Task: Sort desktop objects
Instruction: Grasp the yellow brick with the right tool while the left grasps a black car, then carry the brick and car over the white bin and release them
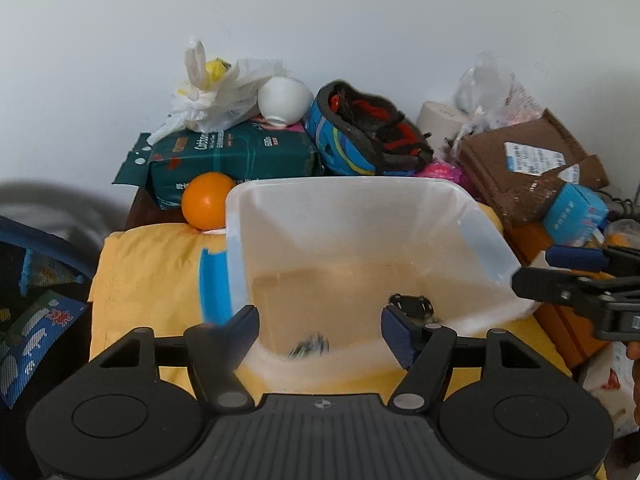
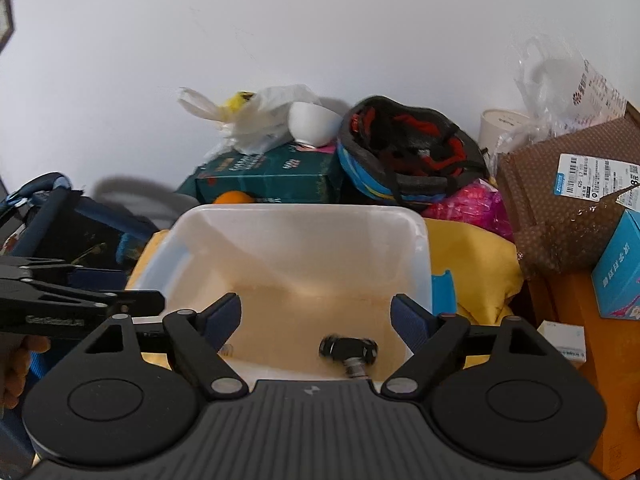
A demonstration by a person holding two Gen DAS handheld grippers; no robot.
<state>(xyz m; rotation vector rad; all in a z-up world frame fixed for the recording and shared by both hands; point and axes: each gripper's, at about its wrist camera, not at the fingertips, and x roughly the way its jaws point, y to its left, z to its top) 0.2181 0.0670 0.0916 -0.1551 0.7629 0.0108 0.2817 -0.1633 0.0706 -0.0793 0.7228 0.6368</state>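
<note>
A translucent white plastic bin (image 1: pixel 240 248) (image 2: pixel 420 248) sits on a yellow padded envelope (image 1: pixel 152 264). A small black object (image 1: pixel 412 305) (image 2: pixel 348 349) lies on the bin's floor, and a second blurred dark item (image 1: pixel 310 347) lies near its front wall. My left gripper (image 1: pixel 318 332) is open and empty over the bin's near edge. My right gripper (image 2: pixel 316 320) is open and empty over the bin too. It shows from the side in the left wrist view (image 1: pixel 568 276). The left gripper shows at the left of the right wrist view (image 2: pixel 80 300).
Clutter stands behind the bin against the wall: an orange (image 1: pixel 208 200), a green package (image 1: pixel 236 156), a white bowl (image 1: pixel 285 100), a plastic bag (image 1: pixel 216 88), a blue bike helmet (image 1: pixel 368 132), a brown mailer (image 1: pixel 532 168), a blue box (image 1: pixel 574 213).
</note>
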